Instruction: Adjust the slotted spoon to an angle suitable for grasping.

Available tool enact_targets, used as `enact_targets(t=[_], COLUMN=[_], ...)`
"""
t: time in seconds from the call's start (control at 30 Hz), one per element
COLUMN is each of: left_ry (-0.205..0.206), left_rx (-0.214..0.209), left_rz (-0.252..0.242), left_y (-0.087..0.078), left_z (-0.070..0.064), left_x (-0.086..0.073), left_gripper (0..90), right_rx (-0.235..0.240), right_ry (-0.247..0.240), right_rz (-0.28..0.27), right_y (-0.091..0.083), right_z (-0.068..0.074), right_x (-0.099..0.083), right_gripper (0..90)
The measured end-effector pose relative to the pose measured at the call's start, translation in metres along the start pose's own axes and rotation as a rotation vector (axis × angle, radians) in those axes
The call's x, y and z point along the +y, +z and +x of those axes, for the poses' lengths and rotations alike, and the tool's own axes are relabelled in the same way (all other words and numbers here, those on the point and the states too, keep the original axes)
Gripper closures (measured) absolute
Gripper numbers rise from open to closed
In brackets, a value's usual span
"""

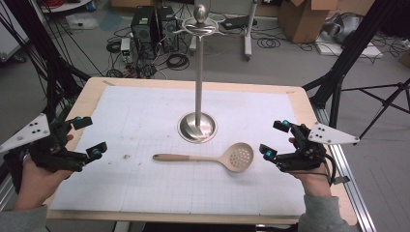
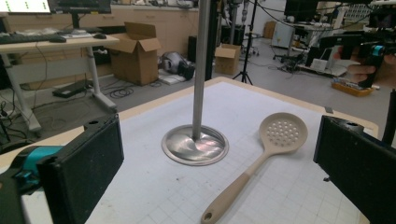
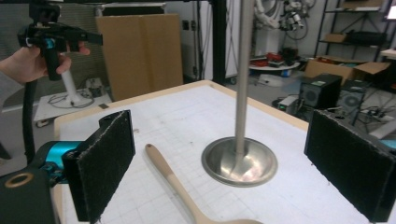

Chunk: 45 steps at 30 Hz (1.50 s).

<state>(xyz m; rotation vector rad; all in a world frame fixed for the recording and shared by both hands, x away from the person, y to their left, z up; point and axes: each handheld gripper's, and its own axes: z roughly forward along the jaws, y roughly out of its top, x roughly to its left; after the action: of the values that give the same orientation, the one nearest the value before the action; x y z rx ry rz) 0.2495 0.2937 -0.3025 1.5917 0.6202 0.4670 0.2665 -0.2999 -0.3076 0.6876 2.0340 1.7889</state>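
Both grippers, left point(image 1: 90, 137) and right point(image 1: 274, 139), hovered with jaws spread, holding nothing. Slotted spoon point(image 1: 212, 157) lay flat between them, bowl nearer the right; metal stand point(image 1: 197, 126) stood just beyond.

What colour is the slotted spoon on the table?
Beige, all over. The spoon shows best in the left gripper view.

Left gripper point(image 1: 90, 137) and right gripper point(image 1: 274, 139) hover apart — both with jaws spread wide.
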Motion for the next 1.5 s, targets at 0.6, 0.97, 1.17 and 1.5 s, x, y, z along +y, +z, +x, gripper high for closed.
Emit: enact_targets(t=[0.6, 0.97, 1.17, 1.5], left_ry=[-0.028, -0.041, -0.036, -0.025], left_rx=[0.028, 0.039, 0.036, 0.064], left_rz=[0.037, 0.039, 0.049, 0.067], left_y=[-0.019, -0.024, -0.022, -0.033], left_z=[0.001, 0.004, 0.002, -0.001], left_x=[-0.008, -0.01, -0.011, -0.013], left_gripper=[2.0, 2.0, 2.0, 2.0], right_rx=[0.118, 0.149, 0.161, 0.209], right_ry=[-0.003, -0.021, -0.035, 0.005], right_rz=[0.119, 0.219, 0.245, 0.264], right_y=[0.068, 0.102, 0.115, 0.133], right_z=[0.008, 0.016, 0.023, 0.019], right_x=[-0.012, -0.026, -0.031, -0.042], right_gripper=[0.7, 0.9, 5.4, 23.8])
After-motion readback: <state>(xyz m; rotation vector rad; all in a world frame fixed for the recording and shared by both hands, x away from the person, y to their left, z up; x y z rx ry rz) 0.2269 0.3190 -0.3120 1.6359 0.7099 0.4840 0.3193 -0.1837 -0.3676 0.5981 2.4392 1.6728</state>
